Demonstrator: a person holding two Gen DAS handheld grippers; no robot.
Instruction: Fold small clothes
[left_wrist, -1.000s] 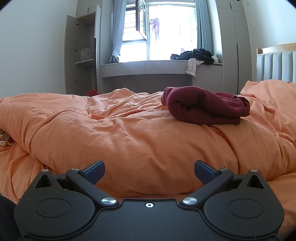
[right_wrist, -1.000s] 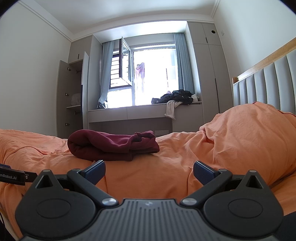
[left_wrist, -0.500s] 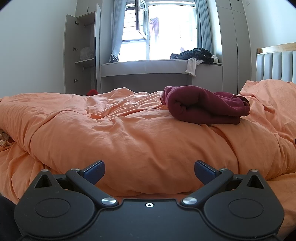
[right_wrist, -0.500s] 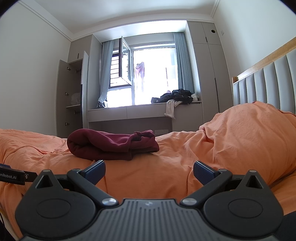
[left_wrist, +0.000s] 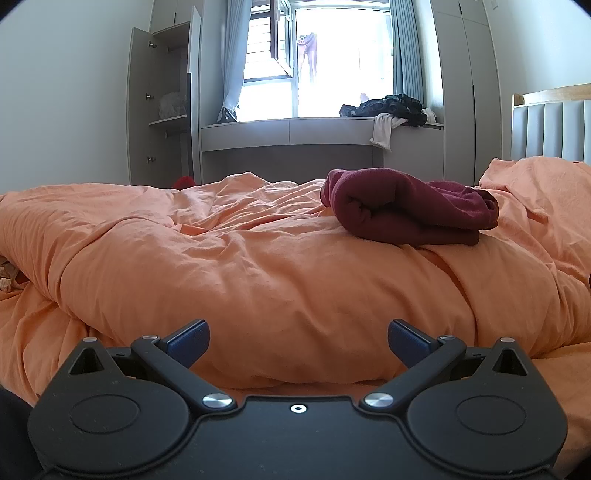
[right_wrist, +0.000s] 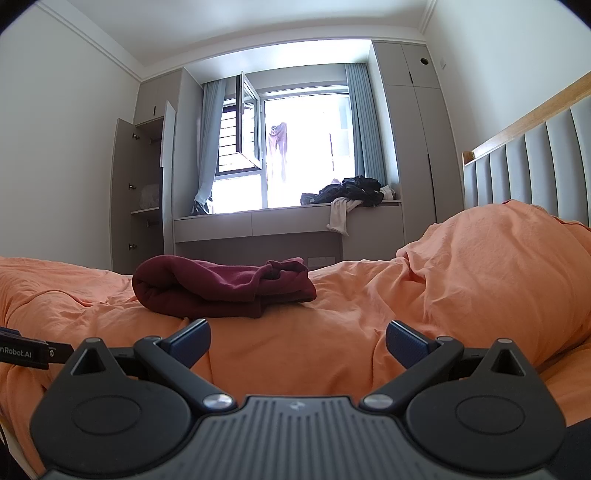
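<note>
— Left two-finger black gripper with blue pads (left_wrist: 298, 338)?
— Low over the rumpled orange cotton duvet (left_wrist: 258, 280), jaws spread wide, gripping nothing.
— Right black gripper with blue pads (right_wrist: 298, 338)?
— Same: low above the duvet (right_wrist: 332, 332), jaws wide apart, empty.
— Dark maroon folded soft-knit garment (left_wrist: 410, 212)?
— Lying in a thick rolled bundle on top of the duvet, well ahead of both grippers; right of centre in the left wrist view, left of centre (right_wrist: 221, 290) in the right wrist view. Touched by neither gripper.
— Beyond the bed?
— Grey window ledge (right_wrist: 288, 218) with a heap of dark and white clothes (right_wrist: 351, 192); open grey wardrobe (left_wrist: 162, 110) at left; padded grey headboard with wooden top rail (right_wrist: 528, 155) at right.
</note>
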